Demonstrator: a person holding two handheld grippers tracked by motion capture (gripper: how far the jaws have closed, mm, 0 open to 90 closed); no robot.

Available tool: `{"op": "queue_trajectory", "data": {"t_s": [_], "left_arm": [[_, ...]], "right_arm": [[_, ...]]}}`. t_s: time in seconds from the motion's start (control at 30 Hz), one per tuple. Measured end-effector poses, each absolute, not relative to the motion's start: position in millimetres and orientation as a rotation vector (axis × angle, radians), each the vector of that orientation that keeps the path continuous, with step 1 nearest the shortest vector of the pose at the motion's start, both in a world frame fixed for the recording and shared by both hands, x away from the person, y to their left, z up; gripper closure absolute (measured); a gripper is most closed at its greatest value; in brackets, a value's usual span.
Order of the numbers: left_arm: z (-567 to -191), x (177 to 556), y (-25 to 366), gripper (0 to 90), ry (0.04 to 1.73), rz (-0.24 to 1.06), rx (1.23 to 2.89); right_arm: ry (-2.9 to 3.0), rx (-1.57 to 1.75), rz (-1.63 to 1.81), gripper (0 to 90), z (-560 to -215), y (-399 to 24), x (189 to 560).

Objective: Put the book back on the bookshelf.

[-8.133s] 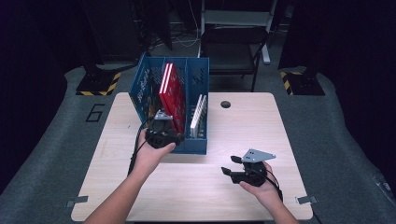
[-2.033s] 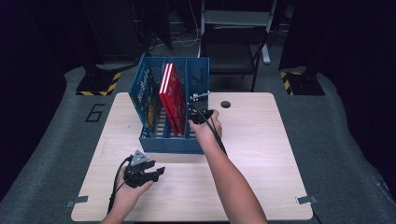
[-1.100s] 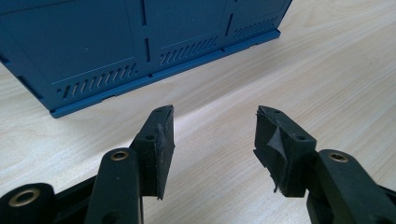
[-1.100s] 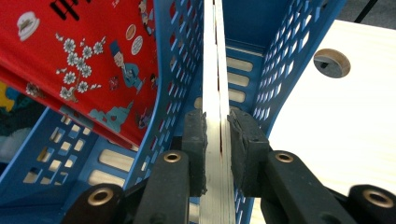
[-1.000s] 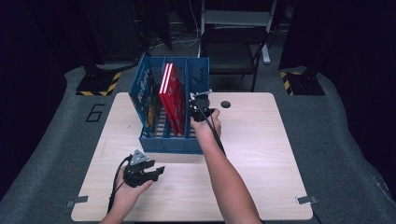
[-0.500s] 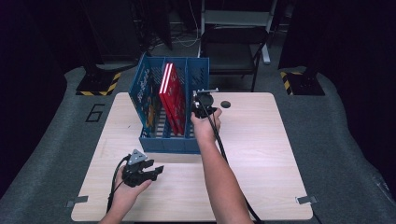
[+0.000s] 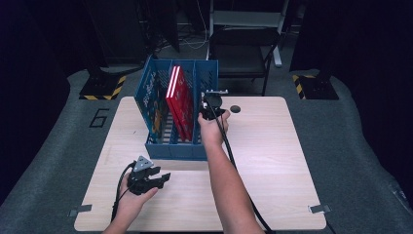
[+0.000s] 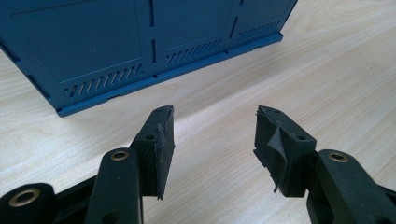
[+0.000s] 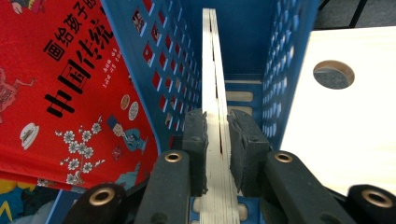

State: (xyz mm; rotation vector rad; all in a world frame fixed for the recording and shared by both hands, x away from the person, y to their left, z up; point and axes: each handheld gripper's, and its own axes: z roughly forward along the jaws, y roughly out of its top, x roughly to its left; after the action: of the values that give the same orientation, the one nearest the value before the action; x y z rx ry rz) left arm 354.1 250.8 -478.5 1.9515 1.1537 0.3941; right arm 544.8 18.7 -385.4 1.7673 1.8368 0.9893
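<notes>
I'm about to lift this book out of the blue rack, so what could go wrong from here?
1. The right claw pinches only the thin book's page edge; it could slip or fan open.
2. The slot is narrow: a tilted pull may scrape the blue rack's lattice divider.
3. The left claw hangs open, off the rack, so the rack may lift or slide along.

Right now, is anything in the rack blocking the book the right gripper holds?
Nothing visible. The right gripper is clamped on the thin book, which stands alone in the rack's right slot, with blue dividers either side. The red book sits one slot over.
</notes>
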Motion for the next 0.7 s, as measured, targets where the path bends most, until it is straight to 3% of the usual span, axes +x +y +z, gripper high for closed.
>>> {"op": "queue_trajectory", "data": {"t_s": [0.7], "left_arm": [[-478, 355, 251, 47.6, 1.148, 0.398, 1.946]], "right_arm": [[1.922, 1.800, 1.034, 74.1, -395, 38, 552]]}}
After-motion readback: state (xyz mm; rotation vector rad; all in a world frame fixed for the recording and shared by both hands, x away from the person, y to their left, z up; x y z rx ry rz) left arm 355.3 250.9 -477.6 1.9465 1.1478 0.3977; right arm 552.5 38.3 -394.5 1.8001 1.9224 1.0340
